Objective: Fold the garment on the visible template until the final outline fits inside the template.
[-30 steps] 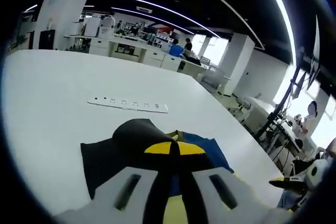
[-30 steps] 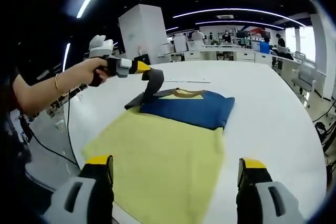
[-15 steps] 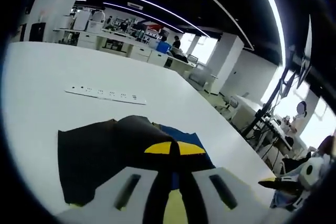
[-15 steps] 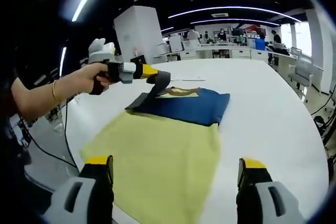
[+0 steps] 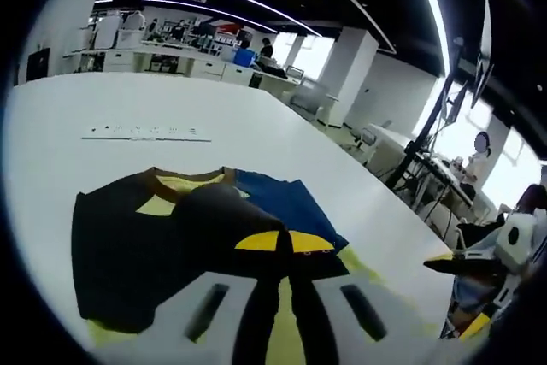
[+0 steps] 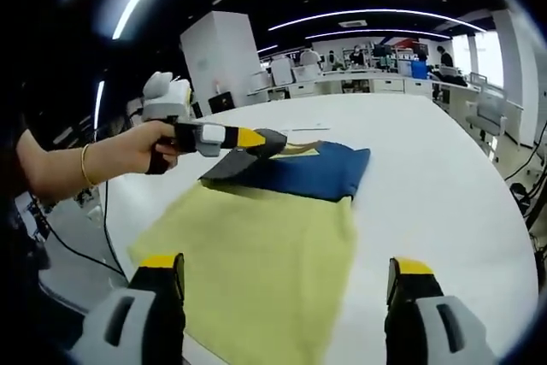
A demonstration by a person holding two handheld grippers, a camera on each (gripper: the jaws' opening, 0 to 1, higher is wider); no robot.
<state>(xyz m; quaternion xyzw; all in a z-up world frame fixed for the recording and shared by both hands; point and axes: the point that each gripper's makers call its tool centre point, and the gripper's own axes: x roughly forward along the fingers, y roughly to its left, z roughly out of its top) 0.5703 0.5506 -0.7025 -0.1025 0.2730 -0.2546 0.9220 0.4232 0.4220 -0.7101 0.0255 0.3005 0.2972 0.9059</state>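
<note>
A blue and black garment point(image 6: 318, 173) with a yellow collar lies at the far end of a yellow template sheet point(image 6: 256, 250) on a white table. In the left gripper view the black half point(image 5: 111, 237) lies left and the blue half point(image 5: 278, 203) right. My left gripper point(image 5: 285, 242) is shut on a black sleeve fold point(image 5: 218, 215), held just over the garment. In the right gripper view that left gripper point(image 6: 256, 138) is carried by a hand and pinches the dark sleeve point(image 6: 235, 162). My right gripper point(image 6: 286, 284) stands open above the template's near edge, holding nothing.
A white power strip point(image 5: 145, 132) lies on the table point(image 6: 444, 211) beyond the garment. The right gripper point(image 5: 479, 258) shows at the right edge of the left gripper view. Desks, pillars and people stand far behind. The table's edge falls away at the left point(image 6: 120, 203).
The left gripper has carried the black sleeve lower and across toward the garment's blue half. The right gripper has stayed open in place.
</note>
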